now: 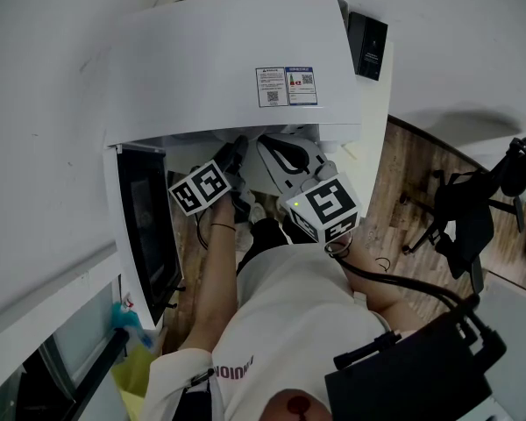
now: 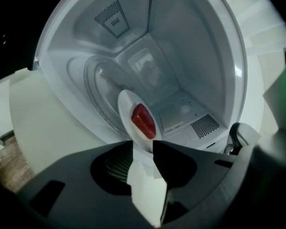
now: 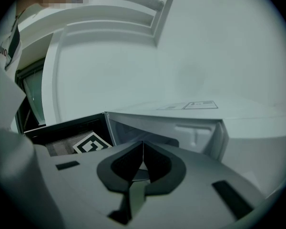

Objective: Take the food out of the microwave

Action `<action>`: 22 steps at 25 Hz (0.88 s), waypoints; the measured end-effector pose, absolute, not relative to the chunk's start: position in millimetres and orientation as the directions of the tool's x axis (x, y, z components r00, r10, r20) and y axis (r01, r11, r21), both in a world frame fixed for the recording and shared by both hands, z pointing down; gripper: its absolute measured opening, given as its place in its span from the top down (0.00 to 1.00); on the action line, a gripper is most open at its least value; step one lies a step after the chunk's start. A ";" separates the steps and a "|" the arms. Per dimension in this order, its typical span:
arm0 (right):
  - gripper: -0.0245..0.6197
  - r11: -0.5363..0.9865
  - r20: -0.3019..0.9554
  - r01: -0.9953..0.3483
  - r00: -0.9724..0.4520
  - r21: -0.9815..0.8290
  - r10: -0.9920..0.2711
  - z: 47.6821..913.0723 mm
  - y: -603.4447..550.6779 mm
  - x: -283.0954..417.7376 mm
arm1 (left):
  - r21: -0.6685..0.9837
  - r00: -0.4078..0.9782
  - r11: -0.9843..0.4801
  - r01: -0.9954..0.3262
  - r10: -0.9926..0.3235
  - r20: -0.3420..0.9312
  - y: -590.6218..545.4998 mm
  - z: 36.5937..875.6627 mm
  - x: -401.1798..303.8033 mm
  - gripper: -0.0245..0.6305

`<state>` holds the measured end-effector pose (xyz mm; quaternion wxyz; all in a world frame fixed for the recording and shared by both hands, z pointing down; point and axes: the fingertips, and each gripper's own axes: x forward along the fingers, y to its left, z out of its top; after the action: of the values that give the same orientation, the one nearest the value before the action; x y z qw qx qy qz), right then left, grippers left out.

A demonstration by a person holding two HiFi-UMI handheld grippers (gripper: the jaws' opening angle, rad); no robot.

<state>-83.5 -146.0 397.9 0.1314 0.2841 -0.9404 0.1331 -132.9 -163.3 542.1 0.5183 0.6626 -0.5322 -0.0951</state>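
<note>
My left tool grips a plate of red food at the open microwave; my right tool is clenched on nothing.

My left tool point(image 2: 143, 148) has its two dark jaws clamped on the near rim of a small white plate point(image 2: 127, 104). A red piece of food point(image 2: 143, 119) lies on the plate. Behind it are the white inside of the microwave point(image 1: 228, 60) and its round turntable point(image 2: 93, 87). I cannot tell whether the plate touches the turntable. In the head view the dark door point(image 1: 145, 226) hangs open at the left, and both tools reach under the microwave's top edge. My right tool point(image 3: 142, 152) is just to the right of the left one, jaws pressed together and empty, facing the open cavity from outside.
</note>
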 end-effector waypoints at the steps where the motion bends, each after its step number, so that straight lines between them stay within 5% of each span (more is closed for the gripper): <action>1: 0.93 0.803 0.323 -0.570 -0.804 -0.176 -0.500 397.9 -146.2 -83.5 | 0.791 0.416 0.106 -0.602 -0.804 0.424 -163.9 542.3 -133.0 0.77; 22: 0.93 0.806 0.331 -0.565 -0.805 -0.176 -0.492 400.8 -151.1 -85.5 | 0.863 0.428 0.133 -0.487 -0.825 0.369 -168.6 543.9 -131.3 0.81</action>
<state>-85.5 -151.1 400.8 0.1360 0.2809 -0.9405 0.1341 -131.3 -168.6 543.9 0.5515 0.6403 -0.5122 -0.1534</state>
